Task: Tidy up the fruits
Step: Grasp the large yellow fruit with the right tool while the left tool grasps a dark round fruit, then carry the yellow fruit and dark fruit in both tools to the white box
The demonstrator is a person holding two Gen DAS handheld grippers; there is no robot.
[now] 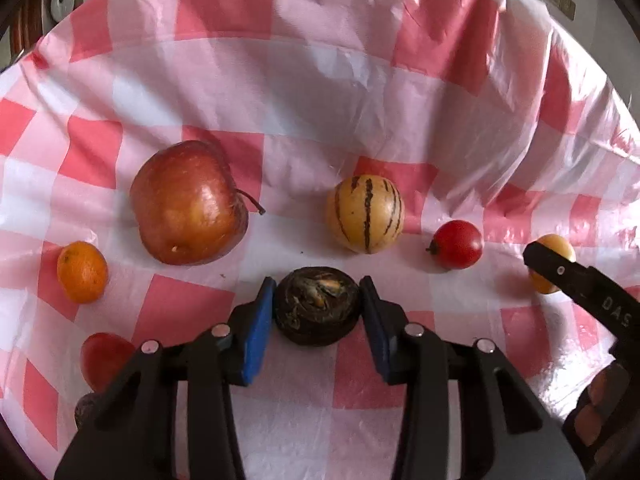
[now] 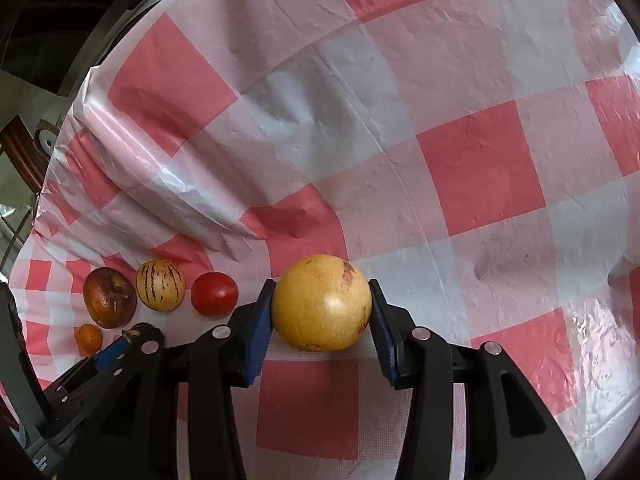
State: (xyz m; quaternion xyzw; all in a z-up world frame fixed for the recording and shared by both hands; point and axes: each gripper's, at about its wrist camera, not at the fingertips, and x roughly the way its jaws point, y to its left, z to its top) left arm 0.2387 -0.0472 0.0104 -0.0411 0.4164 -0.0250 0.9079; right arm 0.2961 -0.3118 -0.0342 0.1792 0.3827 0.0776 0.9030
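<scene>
My left gripper (image 1: 317, 285) is shut on a dark brown, wrinkled round fruit (image 1: 316, 314) that rests on the checked cloth; both blue pads touch its sides. In the right wrist view my right gripper (image 2: 322, 286) is shut on a smooth yellow round fruit (image 2: 322, 304), also down on the cloth. The left wrist view shows that yellow fruit (image 1: 554, 246) at the far right behind a black finger (image 1: 560, 270). Beyond the dark fruit lie a big red apple (image 1: 188, 204), a yellow fruit with dark stripes (image 1: 365, 214) and a red tomato (image 1: 458, 244).
A small tangerine (image 1: 82, 272) and another red fruit (image 1: 104, 358) lie at the left, partly behind my left gripper's body. The red-and-white checked plastic cloth (image 1: 280, 400) rises in wrinkled folds at the back. To the right of the yellow fruit the cloth (image 2: 500, 280) shows nothing on it.
</scene>
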